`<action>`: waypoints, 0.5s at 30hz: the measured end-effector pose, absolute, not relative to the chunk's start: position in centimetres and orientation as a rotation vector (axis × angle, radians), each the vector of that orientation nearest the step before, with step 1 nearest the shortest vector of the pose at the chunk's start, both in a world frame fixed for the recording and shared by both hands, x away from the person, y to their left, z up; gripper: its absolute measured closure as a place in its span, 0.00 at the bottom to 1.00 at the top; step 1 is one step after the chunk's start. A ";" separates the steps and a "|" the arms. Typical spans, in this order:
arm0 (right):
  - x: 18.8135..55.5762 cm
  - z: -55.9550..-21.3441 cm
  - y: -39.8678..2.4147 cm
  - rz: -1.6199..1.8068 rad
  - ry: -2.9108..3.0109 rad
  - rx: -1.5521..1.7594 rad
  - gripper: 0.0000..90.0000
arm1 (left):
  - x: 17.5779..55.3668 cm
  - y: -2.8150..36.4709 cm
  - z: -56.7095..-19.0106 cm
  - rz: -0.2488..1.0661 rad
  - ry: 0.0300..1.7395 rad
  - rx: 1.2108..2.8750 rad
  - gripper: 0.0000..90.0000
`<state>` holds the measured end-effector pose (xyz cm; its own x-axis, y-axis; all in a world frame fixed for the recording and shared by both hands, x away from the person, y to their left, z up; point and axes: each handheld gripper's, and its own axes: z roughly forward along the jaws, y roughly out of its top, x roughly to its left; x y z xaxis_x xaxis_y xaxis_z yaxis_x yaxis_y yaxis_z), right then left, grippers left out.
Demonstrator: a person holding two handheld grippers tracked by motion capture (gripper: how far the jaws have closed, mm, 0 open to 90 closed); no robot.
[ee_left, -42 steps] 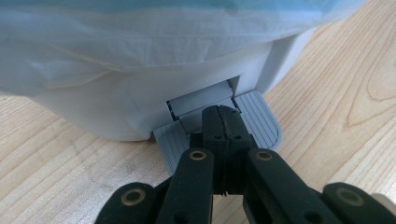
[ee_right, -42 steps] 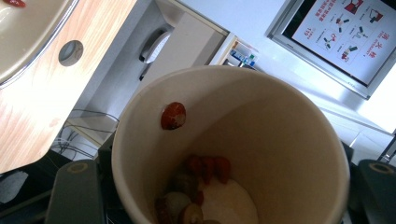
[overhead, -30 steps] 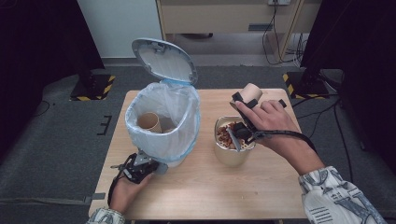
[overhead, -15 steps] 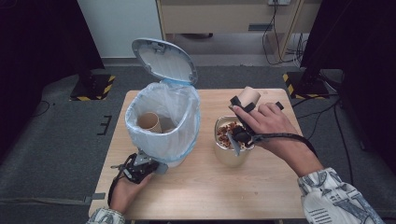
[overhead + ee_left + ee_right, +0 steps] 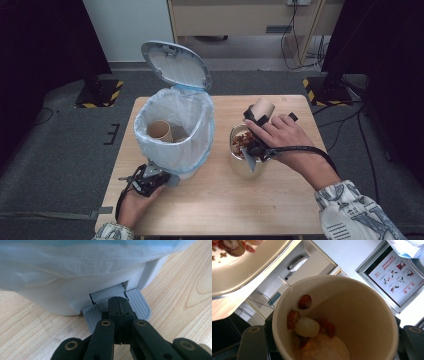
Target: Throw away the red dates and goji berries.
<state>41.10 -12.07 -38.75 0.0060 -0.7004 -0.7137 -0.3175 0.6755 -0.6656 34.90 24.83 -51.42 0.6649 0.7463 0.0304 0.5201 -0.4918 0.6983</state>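
A white pedal bin (image 5: 172,127) lined with a bag stands at the table's left, its lid (image 5: 175,65) up and a brown paper cup (image 5: 160,131) lying inside. My left gripper (image 5: 167,176) is shut, and its tips (image 5: 119,303) press on the grey pedal (image 5: 140,306). My right gripper (image 5: 270,116) is shut on another paper cup (image 5: 262,107), tipped on its side above a metal bowl (image 5: 239,167) of food scraps. The right gripper view looks into this held cup (image 5: 352,302), which has food bits stuck inside, with the bowl (image 5: 242,272) at upper left.
The wooden table (image 5: 215,205) has bare room in front of the bin and bowl. Beyond its far edge is a grey floor with cables, black-and-yellow stand bases and a cabinet.
The right hand with the cup has shifted slightly nearer the bowl. The left gripper stays on the pedal and the lid stays up.
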 end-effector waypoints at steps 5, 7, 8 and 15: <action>41.2 -38.7 -12.3 -0.365 1.596 -0.848 0.32 | 34.9 24.8 -51.4 0.435 0.974 2.207 1.00; 41.1 -38.6 -12.5 -0.365 1.590 -0.849 0.32 | 34.9 24.8 -51.4 0.435 0.973 2.207 1.00; 41.1 -38.5 -12.6 -0.357 1.600 -0.831 0.32 | 34.9 24.8 -51.4 0.435 0.973 2.207 1.00; 41.1 -38.3 -12.6 -0.358 1.595 -0.830 0.32 | 34.9 24.8 -51.4 0.436 0.973 2.208 1.00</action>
